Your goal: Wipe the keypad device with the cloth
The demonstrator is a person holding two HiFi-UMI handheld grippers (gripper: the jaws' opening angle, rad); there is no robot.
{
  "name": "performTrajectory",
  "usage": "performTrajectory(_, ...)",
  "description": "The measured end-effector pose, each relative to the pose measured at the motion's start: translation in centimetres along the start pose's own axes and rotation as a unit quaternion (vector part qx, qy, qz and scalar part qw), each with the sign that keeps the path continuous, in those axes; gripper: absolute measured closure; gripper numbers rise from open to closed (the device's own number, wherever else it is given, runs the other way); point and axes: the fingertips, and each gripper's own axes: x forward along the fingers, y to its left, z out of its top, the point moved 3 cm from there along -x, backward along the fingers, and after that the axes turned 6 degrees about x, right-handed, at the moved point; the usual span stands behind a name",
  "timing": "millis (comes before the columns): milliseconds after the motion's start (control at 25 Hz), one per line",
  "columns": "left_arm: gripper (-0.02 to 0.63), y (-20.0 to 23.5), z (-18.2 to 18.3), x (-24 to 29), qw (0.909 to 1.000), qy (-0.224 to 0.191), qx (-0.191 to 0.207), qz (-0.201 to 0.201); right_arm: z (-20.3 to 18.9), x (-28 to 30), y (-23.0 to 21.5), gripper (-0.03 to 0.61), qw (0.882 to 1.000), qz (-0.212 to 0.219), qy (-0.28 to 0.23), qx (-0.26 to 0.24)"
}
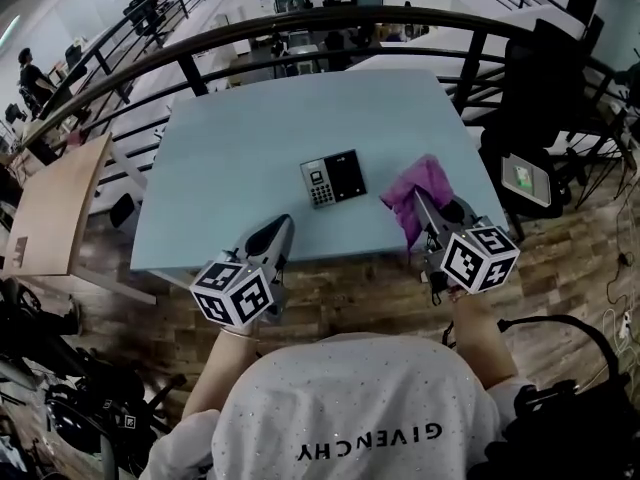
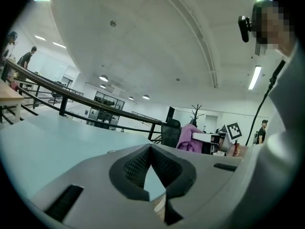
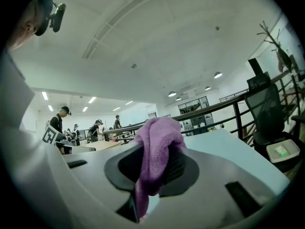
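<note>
The keypad device [image 1: 333,179], black with a grey keypad at its left end, lies flat near the middle of the pale blue table [image 1: 240,158]. A purple cloth [image 1: 417,193] hangs bunched from my right gripper [image 1: 418,203], which is shut on it at the table's front right, to the right of the device. In the right gripper view the cloth [image 3: 155,151] drapes over and between the jaws. My left gripper [image 1: 281,228] is shut and empty at the table's front edge, left of and nearer than the device. Its tips [image 2: 151,149] meet, with nothing between them.
A black railing [image 1: 330,28] curves round the table's far side. A wooden desk [image 1: 50,208] stands at the left, and a black chair [image 1: 540,88] and a small screen [image 1: 525,178] at the right. Wooden floor lies below the table's front edge.
</note>
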Motion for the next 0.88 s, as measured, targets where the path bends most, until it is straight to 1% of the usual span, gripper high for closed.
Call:
performTrajectory(120,0.618,0.8,0.3,-1.8,1.0000,0.005,0.002,-0.007,-0.6,-0.3,2.0,0.512,1.000,-0.006,-0.002,-0.002)
performTrajectory(280,0.618,1.6,0.6,-3.5,0.9999,0.001,0.004,-0.014,-1.7,-1.1,4.3,0.514,0.999,-0.020,0.008,-0.026)
performTrajectory(360,0.618,1.8,0.5,-4.1,0.9998,0.001,0.003,-0.017,-2.2,-1.5,5.1,0.514,0.999,-0.025,0.012,-0.030)
performTrajectory(520,0.618,1.7,-0.1,-4.8,0.9994,0.006,-0.001,-0.034,-2.9,-2.4,6.1,0.514,0.999,-0.036,0.009,-0.022)
performTrajectory(880,0.618,2.2,-0.9,-5.9,0.9980,0.010,-0.006,-0.063,-4.2,-4.0,7.4,0.518,0.997,-0.071,0.010,-0.024)
